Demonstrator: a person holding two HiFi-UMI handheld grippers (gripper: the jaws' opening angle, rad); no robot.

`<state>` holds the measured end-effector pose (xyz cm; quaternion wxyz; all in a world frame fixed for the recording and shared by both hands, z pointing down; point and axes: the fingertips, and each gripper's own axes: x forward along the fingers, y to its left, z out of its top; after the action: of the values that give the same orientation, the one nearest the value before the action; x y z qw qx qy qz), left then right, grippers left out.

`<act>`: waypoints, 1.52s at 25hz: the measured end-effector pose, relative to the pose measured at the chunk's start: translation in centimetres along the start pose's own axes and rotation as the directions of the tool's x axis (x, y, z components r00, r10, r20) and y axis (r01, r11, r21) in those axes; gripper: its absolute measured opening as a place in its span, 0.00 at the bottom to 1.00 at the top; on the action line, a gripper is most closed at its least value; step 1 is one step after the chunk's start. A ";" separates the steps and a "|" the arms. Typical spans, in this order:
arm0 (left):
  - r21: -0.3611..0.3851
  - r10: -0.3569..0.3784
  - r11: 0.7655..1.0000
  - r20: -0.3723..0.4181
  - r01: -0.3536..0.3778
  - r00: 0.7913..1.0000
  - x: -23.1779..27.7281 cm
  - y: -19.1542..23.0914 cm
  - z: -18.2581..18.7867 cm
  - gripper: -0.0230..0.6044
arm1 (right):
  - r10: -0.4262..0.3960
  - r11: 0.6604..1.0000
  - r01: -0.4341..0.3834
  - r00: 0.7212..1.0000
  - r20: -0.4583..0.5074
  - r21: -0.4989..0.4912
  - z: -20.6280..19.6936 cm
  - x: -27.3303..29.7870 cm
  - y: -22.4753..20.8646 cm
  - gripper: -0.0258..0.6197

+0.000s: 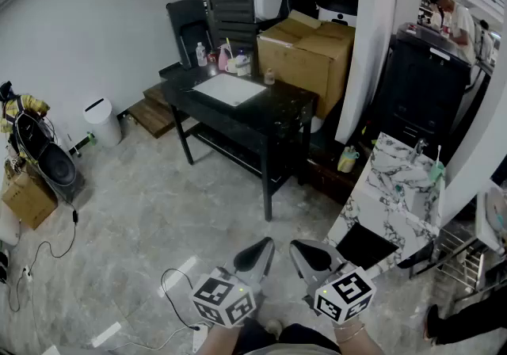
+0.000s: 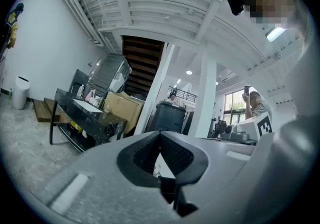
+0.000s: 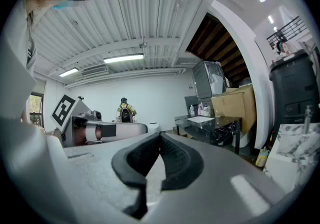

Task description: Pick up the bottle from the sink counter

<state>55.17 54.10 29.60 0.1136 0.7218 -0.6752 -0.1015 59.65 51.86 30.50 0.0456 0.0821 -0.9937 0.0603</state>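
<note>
The black sink counter (image 1: 277, 104) with a white basin (image 1: 230, 89) stands across the room. Along its back edge are a white bottle (image 1: 201, 54), a pink bottle (image 1: 224, 61) and other small containers; a small bottle (image 1: 269, 76) stands alone by the box. My left gripper (image 1: 264, 246) and right gripper (image 1: 299, 248) are held low and close to my body, side by side, far from the counter. Both are shut with nothing between the pads. The left gripper view shows its jaws (image 2: 160, 135) closed and the counter (image 2: 87, 113) far off; the right gripper view shows its jaws (image 3: 160, 135) closed too.
A large cardboard box (image 1: 305, 52) sits behind the counter's right end. A marble-topped unit (image 1: 392, 191) with a tap stands at the right, with a yellowish bottle (image 1: 347, 159) on the floor beside it. A white bin (image 1: 101, 120), bags and cables lie left. A person (image 1: 451, 17) stands far right.
</note>
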 end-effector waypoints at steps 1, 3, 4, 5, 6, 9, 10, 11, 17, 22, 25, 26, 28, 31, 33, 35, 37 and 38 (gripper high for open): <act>-0.008 -0.008 1.000 -0.007 0.008 1.000 0.1 0.1 -0.1 0.04 | 0.005 1.000 -0.005 1.000 -0.006 -0.012 0.0 0.1 0.1 0.04; -0.017 -0.026 1.000 -0.023 0.026 0.999 0.2 0.2 -0.3 0.04 | 0.013 0.999 -0.014 1.000 -0.014 -0.031 -0.1 0.3 0.3 0.04; -0.014 -0.033 0.999 -0.030 0.032 0.999 0.2 0.2 -0.3 0.04 | 0.015 0.999 -0.016 1.000 -0.016 -0.038 -0.1 0.4 0.4 0.04; -0.005 -0.036 0.999 -0.036 0.036 0.999 0.3 0.3 -0.3 0.04 | 0.016 0.999 -0.017 1.000 -0.017 -0.043 -0.1 0.5 0.5 0.04; 0.006 -0.037 0.999 -0.041 0.037 0.998 0.3 0.3 -0.2 0.04 | 0.017 0.999 -0.018 1.000 -0.018 -0.047 0.0 0.5 0.5 0.04; 0.021 -0.048 0.999 -0.047 0.049 0.998 0.5 0.0 0.2 0.04 | 0.029 0.999 -0.030 0.999 -0.018 -0.035 0.1 0.7 0.7 0.04; 0.027 -0.049 0.998 -0.047 0.050 0.998 0.7 -0.1 0.3 0.04 | 0.031 0.999 -0.032 0.999 -0.016 -0.025 0.1 0.7 0.6 0.04; 0.038 -0.046 0.998 -0.047 0.048 0.998 0.9 -0.2 0.4 0.04 | 0.029 0.999 -0.029 0.999 -0.013 -0.015 0.0 0.7 0.4 0.04; 0.124 0.020 0.992 -0.066 -0.011 0.998 1.1 0.8 0.3 0.04 | 0.004 1.000 -0.004 1.000 0.009 -0.009 0.4 1.2 -0.7 0.04; 0.161 0.102 0.983 -0.055 -0.092 0.993 1.0 3.7 1.1 0.04 | -0.039 0.999 0.039 0.999 -0.008 -0.011 0.2 2.2 -2.8 0.04; 0.174 0.150 0.974 -0.031 -0.142 0.988 1.2 6.8 2.1 0.04 | -0.067 0.997 0.066 0.998 -0.009 -0.043 0.8 3.3 -3.8 0.04; 0.173 0.158 0.973 -0.028 -0.150 0.987 1.5 7.9 2.4 0.04 | -0.075 0.996 0.075 0.997 -0.009 -0.049 1.0 3.8 -4.2 0.04; 0.177 0.158 0.973 -0.031 -0.150 0.987 2.5 9.6 3.1 0.04 | -0.089 0.995 0.088 0.996 -0.013 -0.052 1.2 5.0 -5.0 0.04; 0.209 0.137 0.970 -0.041 -0.125 0.990 4.1 11.8 3.9 0.04 | -0.108 0.993 0.107 0.994 -0.011 -0.046 1.3 7.5 -6.7 0.04; 0.220 0.128 0.969 -0.048 -0.115 0.991 5.1 14.0 4.2 0.04 | -0.117 0.992 0.117 0.993 -0.007 -0.050 1.5 9.8 -7.9 0.04; 0.214 0.127 0.970 -0.059 -0.112 0.990 6.1 16.6 4.6 0.04 | -0.121 0.991 0.120 0.993 -0.008 -0.053 1.8 12.6 -9.0 0.04; 0.204 0.122 0.973 -0.066 -0.106 0.990 7.1 19.4 5.4 0.04 | -0.120 0.991 0.119 0.993 -0.011 -0.053 2.3 15.6 -9.7 0.04; 0.202 0.118 0.974 -0.067 -0.102 0.991 7.6 20.7 6.0 0.04 | -0.118 0.992 0.117 0.993 -0.011 -0.054 2.7 17.2 -10.0 0.04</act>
<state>34.18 45.05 30.14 0.0732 0.6944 -0.7158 0.0012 44.23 39.02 30.65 0.0583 0.1387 -0.9881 0.0316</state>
